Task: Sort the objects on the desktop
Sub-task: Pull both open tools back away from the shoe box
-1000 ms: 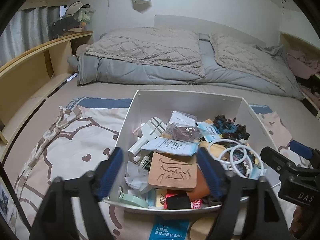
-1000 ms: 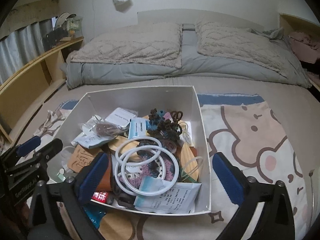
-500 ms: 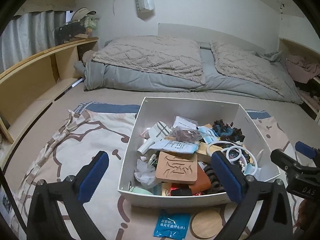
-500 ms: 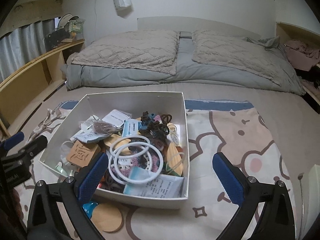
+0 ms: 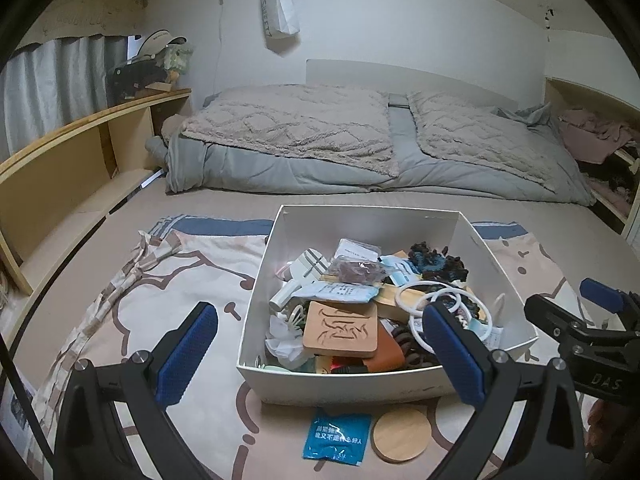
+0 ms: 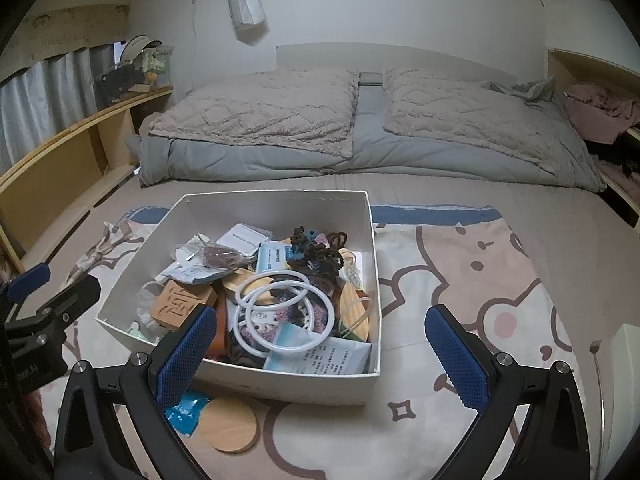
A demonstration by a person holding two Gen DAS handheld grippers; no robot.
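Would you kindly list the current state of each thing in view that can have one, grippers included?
White cardboard box: open-topped, crammed full.
Square carved wooden coaster: flat on the pile inside.
White plastic rings: overlapping, atop the pile.
Round wooden coaster: outside the box, on the blanket.
Blue foil sachet: outside, beside that coaster.
Left gripper: jaws open, empty.
Right gripper: jaws open, empty.

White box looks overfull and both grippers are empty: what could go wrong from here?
The white rings lie tangled over the crochet piece, so lifting one may drag others out. The round wooden coaster and blue packet lie outside the white box, near its front wall, and could be missed. The left gripper and right gripper are open and close together, so they might collide.
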